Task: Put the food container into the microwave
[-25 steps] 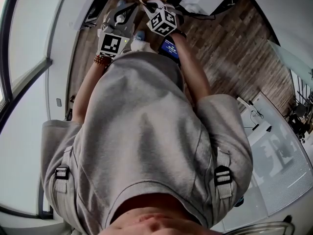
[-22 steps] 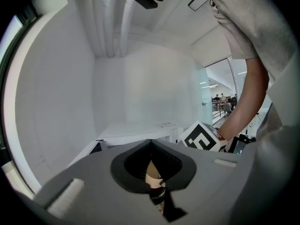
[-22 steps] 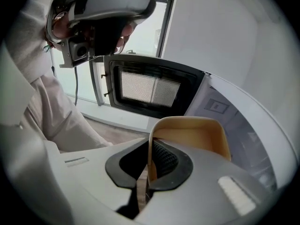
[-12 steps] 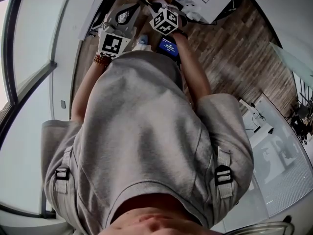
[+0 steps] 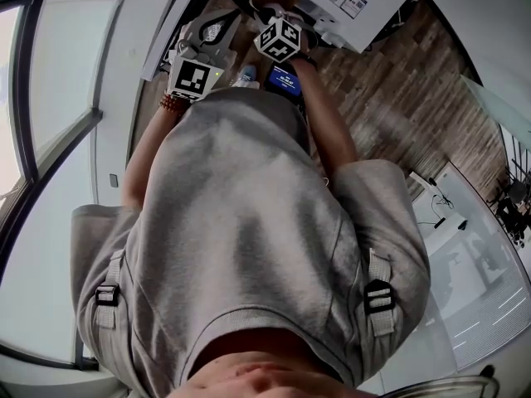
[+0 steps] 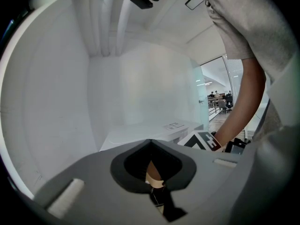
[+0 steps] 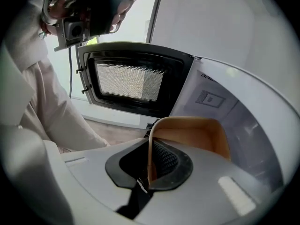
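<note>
Head view: shows just a corner of the microwave at 12 o'clock, the rest cut by the edge. At the left gripper, can't tell what the tan sliver at 6 o'clock is, nor how the jaws stand. At the right gripper, loses the container's near wall behind the grey body; microwave cavity cut off at 3 o'clock.
</note>
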`<state>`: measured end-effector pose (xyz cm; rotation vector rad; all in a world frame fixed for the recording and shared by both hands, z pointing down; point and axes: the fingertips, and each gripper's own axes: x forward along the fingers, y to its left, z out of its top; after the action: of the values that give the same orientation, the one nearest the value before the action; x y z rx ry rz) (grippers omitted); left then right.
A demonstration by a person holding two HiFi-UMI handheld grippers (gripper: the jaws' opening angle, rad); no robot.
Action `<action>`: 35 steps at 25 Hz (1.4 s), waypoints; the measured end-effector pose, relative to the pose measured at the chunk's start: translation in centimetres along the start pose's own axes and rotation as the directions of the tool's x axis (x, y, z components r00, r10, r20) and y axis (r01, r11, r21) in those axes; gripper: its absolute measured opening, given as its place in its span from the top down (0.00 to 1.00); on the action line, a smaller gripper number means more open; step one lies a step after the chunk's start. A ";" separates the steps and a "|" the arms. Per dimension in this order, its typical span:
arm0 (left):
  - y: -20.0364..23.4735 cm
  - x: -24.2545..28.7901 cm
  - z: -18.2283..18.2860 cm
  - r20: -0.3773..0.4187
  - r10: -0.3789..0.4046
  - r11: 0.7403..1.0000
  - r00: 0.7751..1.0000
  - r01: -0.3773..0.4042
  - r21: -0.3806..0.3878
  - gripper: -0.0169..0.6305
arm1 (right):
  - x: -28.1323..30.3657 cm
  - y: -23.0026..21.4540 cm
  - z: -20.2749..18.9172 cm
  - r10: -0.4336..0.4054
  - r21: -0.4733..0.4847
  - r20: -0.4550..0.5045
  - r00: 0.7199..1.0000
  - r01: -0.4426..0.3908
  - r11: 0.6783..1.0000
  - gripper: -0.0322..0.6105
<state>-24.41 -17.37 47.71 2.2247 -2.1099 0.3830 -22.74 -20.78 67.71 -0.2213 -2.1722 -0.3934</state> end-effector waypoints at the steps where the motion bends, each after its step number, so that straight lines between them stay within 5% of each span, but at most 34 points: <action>1: 0.2 0.1 0.0 -0.001 -0.003 1.000 1.000 0.003 0.000 0.97 | 0.1 -0.2 0.1 -0.002 0.001 -0.001 1.000 0.002 1.000 0.91; 11: 2.4 0.5 -0.1 0.001 -0.019 1.000 1.000 0.019 -0.006 0.97 | 1.6 -2.7 0.5 -0.074 0.025 -0.048 0.996 0.075 0.997 0.91; 35: 3.1 3.0 0.9 0.026 -0.108 0.994 0.994 0.108 -0.020 0.97 | 4.1 -6.0 1.1 -0.169 -0.085 -0.113 0.979 0.160 0.984 0.90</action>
<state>-27.22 -20.70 47.04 2.3309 -1.9846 0.3268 -27.73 -25.92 69.26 -0.0579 -2.0657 -0.5690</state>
